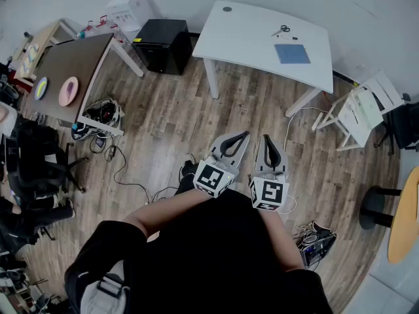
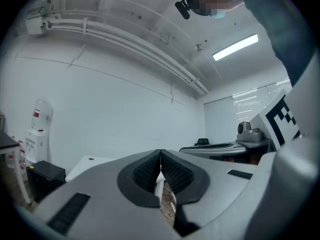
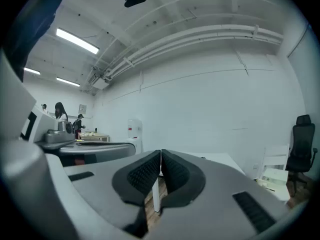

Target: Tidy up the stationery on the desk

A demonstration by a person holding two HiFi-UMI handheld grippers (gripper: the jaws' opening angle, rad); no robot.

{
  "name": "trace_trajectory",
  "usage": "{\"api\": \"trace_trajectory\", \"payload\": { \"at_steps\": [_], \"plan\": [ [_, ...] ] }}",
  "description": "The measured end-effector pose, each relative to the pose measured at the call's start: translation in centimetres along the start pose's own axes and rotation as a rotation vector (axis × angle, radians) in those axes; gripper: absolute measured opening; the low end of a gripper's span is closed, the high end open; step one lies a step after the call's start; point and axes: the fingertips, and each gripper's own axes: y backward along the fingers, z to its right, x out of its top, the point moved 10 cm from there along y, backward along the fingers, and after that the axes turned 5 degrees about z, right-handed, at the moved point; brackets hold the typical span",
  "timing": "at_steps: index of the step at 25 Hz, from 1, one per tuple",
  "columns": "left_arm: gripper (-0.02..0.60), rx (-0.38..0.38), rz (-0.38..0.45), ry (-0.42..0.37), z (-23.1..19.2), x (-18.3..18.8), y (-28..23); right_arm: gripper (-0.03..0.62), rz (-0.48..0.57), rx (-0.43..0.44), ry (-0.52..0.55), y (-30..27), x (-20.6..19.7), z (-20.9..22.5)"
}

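Scissors [image 1: 282,29], too small to tell their heading, lie by a crosswise pen-like stick [image 1: 287,38] and blue notebook [image 1: 292,53] on the far tabletop [image 1: 249,34]; left claw [image 1: 245,135] and right claw [image 1: 267,137] are pressed together, empty.

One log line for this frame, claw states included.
phase: standing off from desk | left claw: shut, empty | right claw: shut, empty | white desk: scissors, pen, blue notebook

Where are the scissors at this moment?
In the head view the scissors lie on the white desk, toward its right end, just beyond a pen and a blue notebook.
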Motion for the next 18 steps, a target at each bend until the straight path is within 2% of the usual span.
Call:
{"api": "trace_trajectory", "payload": {
  "at_steps": [7,10,18],
  "plan": [
    [0.014,0.013,-0.006,0.01,-0.1,-0.3,-1.0,0.034,0.046,-0.052,-0.066,0.9,-0.4,2.3],
    [0.014,0.01,-0.016,0.006,-0.5,-0.6,-1.6,0.034,0.082,-0.089,-0.059,1.2,-0.5,3.2],
    [0.014,-0.072,-0.051,0.039,-0.3,-2.2,-7.0,0.035,0.028,-0.175,-0.049,0.6,-1.6,7.0]
  ]
}}
